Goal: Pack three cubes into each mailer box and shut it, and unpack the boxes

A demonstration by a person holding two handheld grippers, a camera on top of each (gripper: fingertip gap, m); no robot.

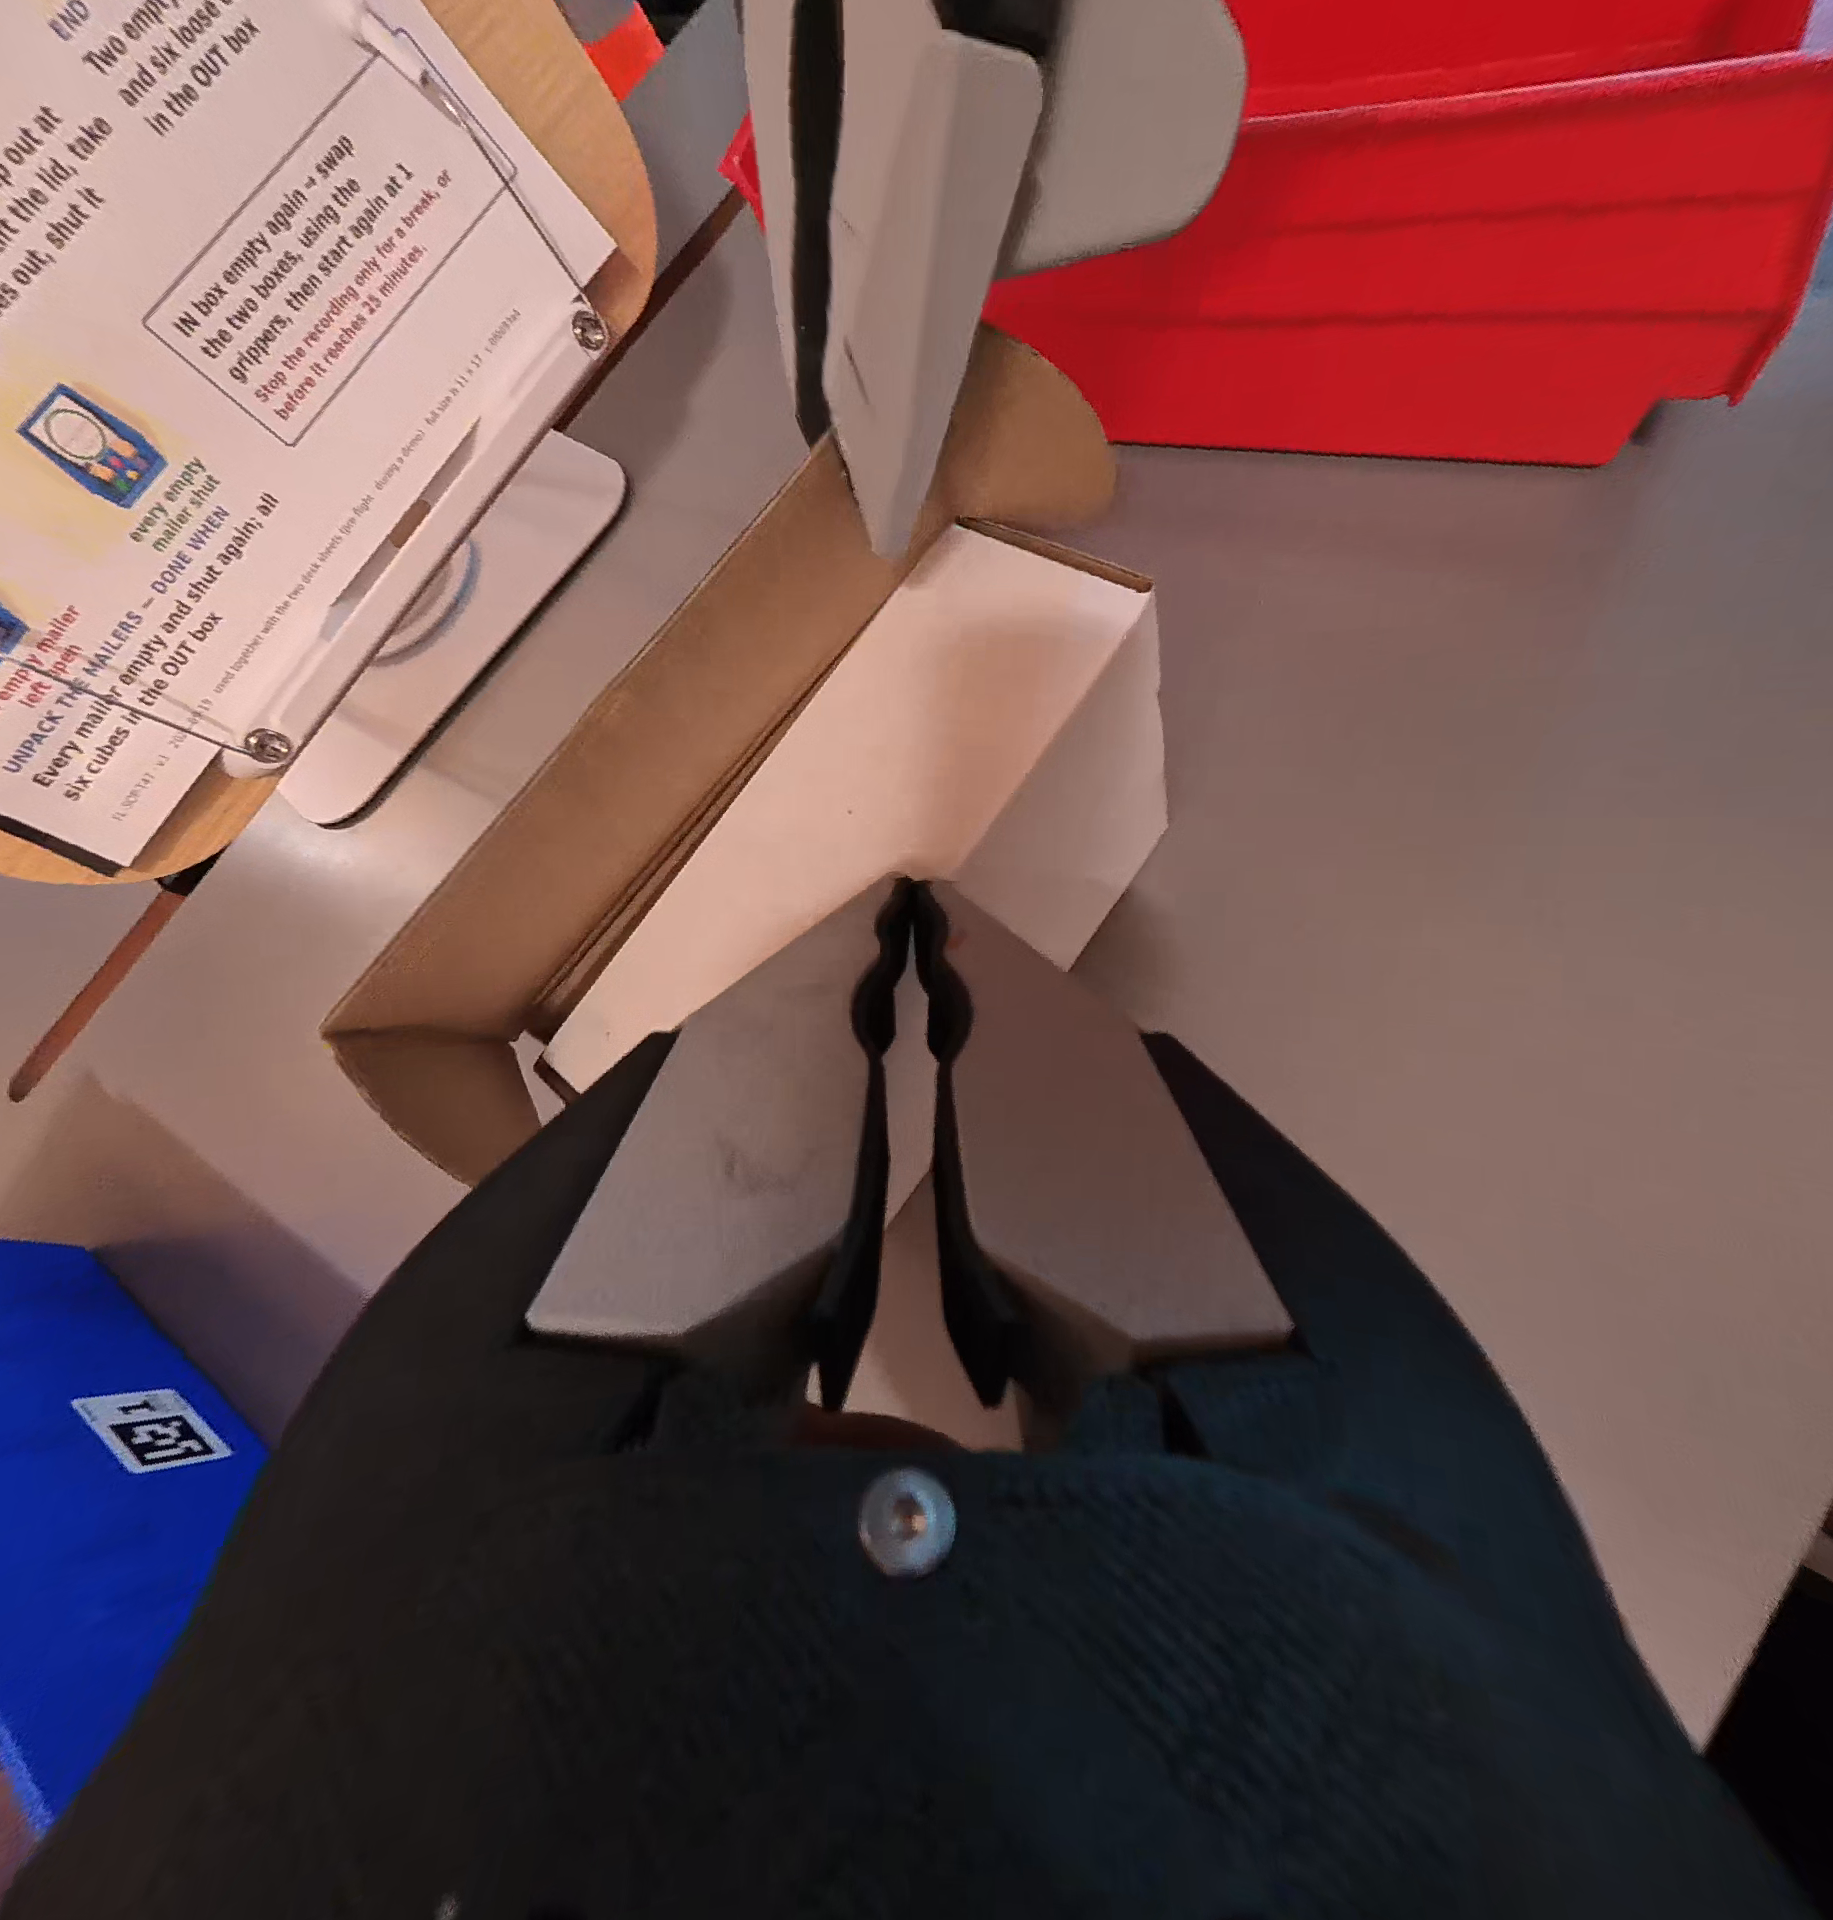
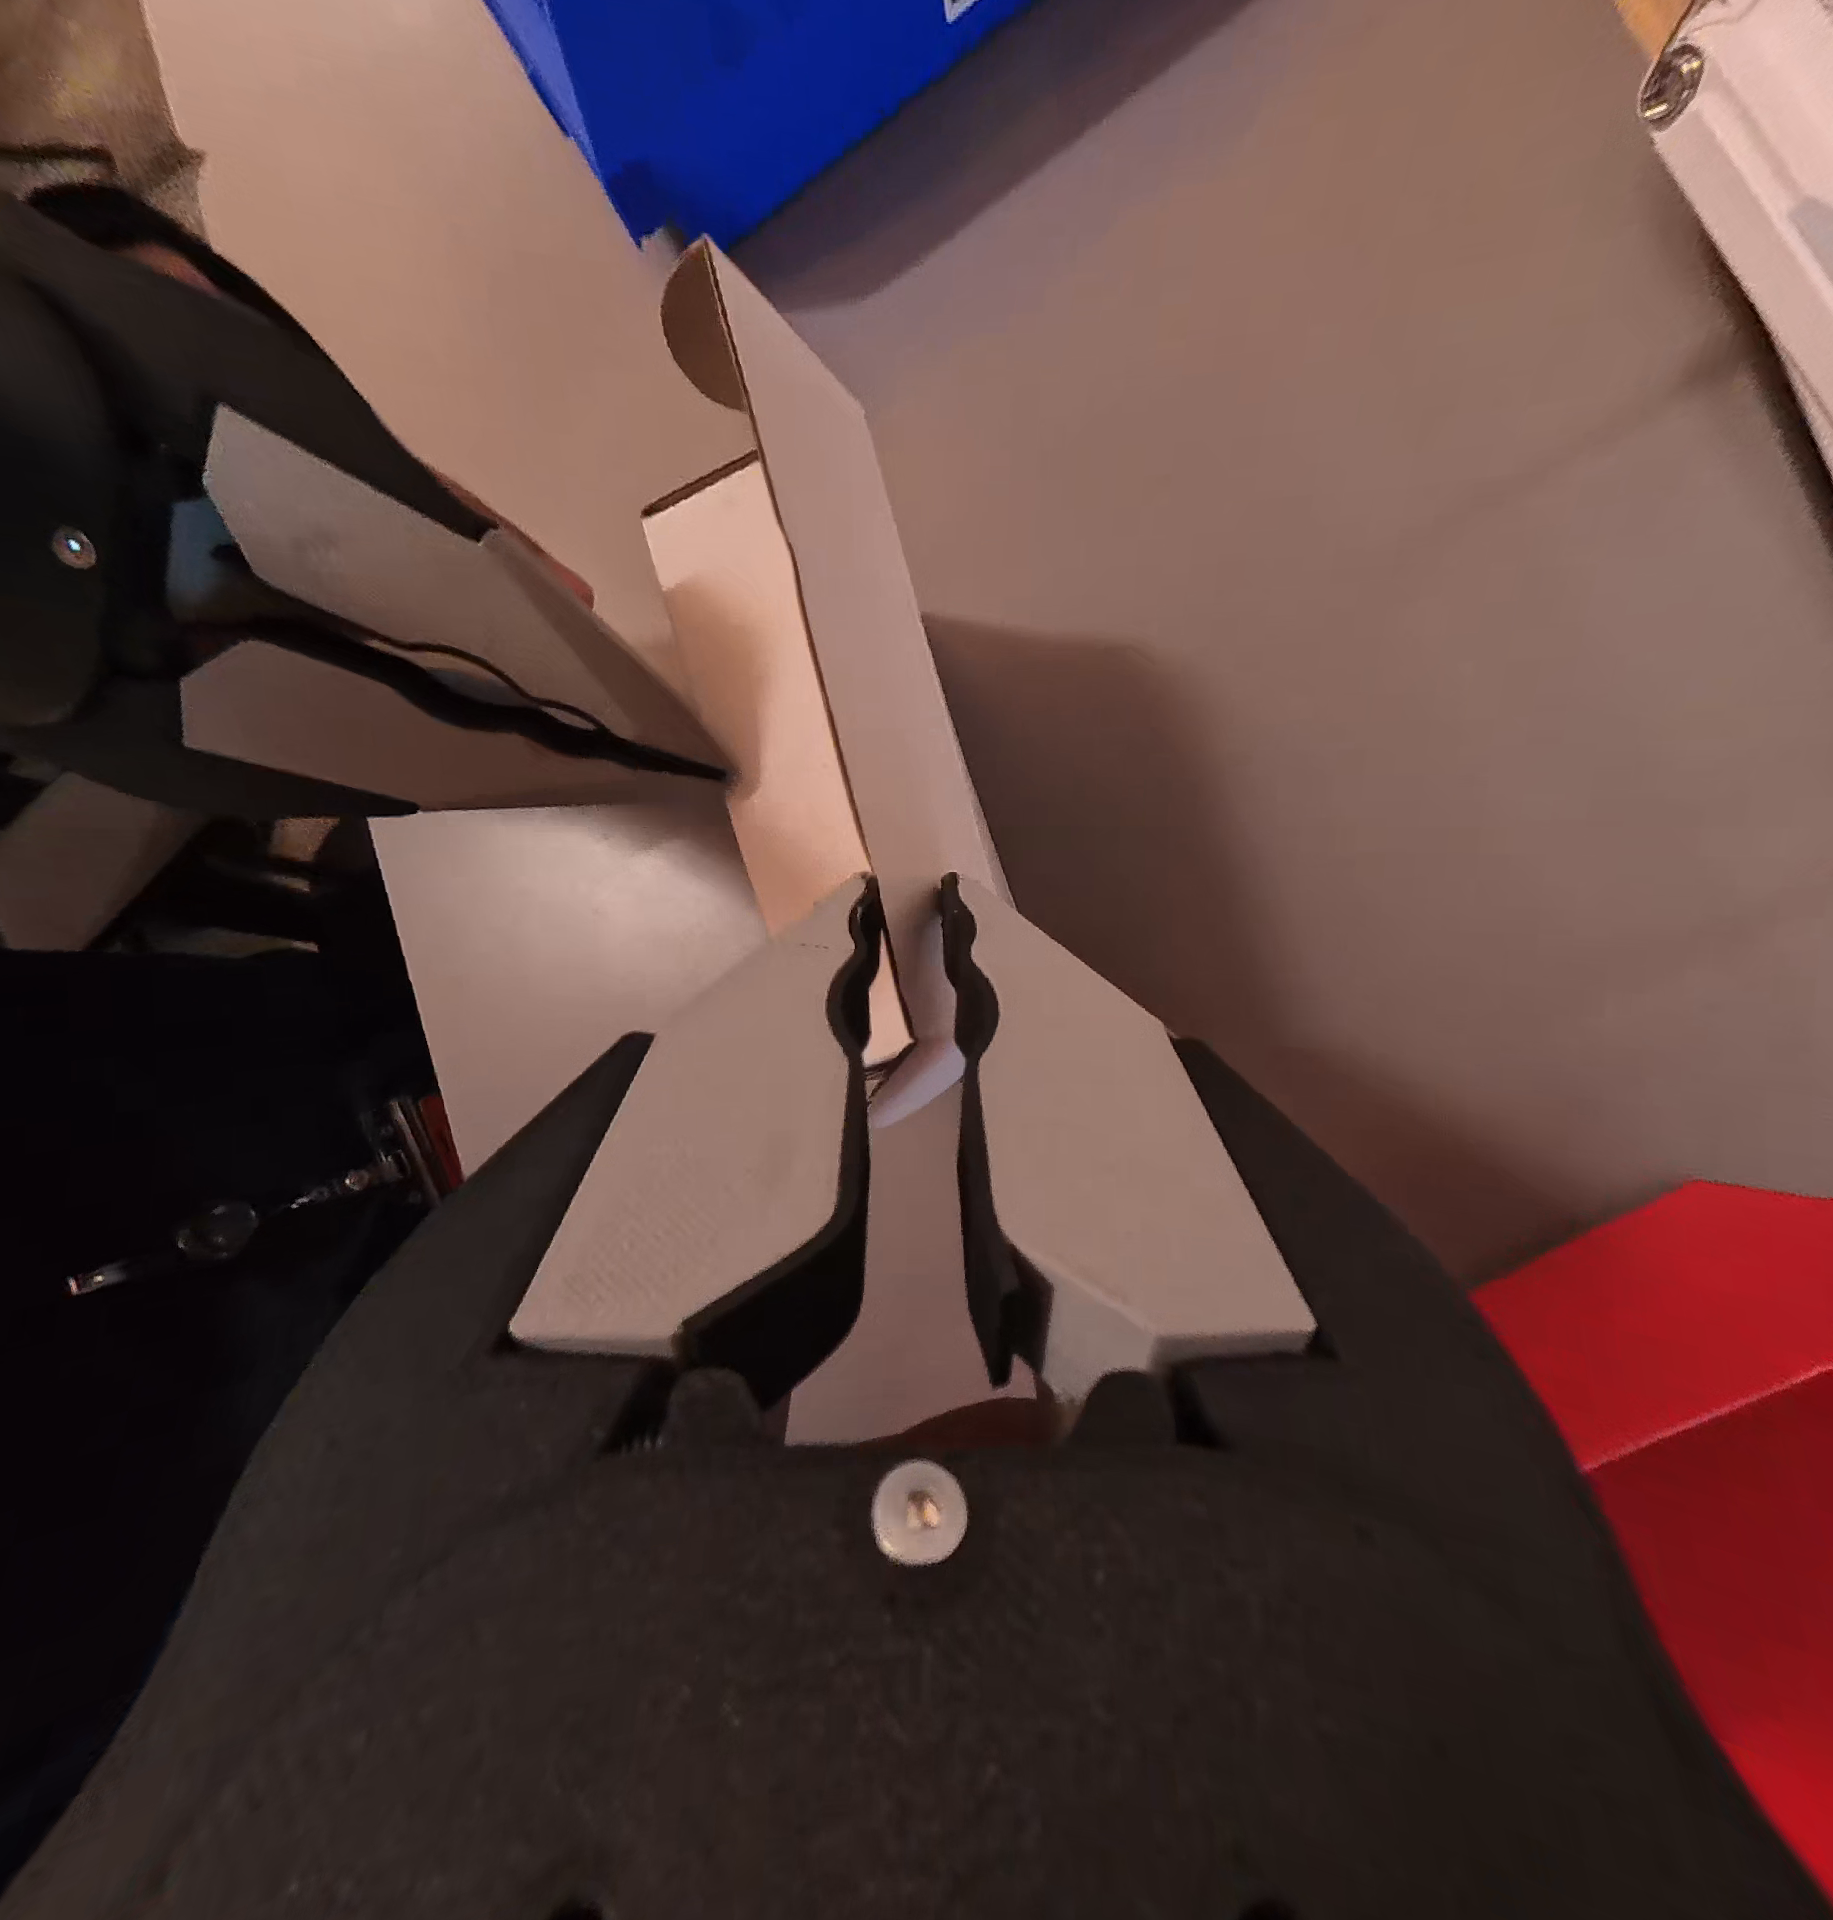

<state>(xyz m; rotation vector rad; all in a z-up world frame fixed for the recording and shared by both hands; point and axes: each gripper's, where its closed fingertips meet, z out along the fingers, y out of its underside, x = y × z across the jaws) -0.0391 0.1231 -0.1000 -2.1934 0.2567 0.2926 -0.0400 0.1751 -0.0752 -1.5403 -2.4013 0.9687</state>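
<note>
While pinched, mailer box [image 1: 1005, 727] open.

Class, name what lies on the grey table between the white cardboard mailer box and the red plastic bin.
Nothing: in the left wrist view, bare grey table separates white cardboard mailer box from red plastic bin.

Matt white cardboard mailer box [image 1: 1026, 727], glossy red plastic bin [image 1: 1463, 260].

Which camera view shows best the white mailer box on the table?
The left wrist view: the mailer box shows there with lid raised, brown inside, and the left tool shut against its white wall. The right wrist view shows only the raised lid edge-on, with the right tool closed on it.
</note>
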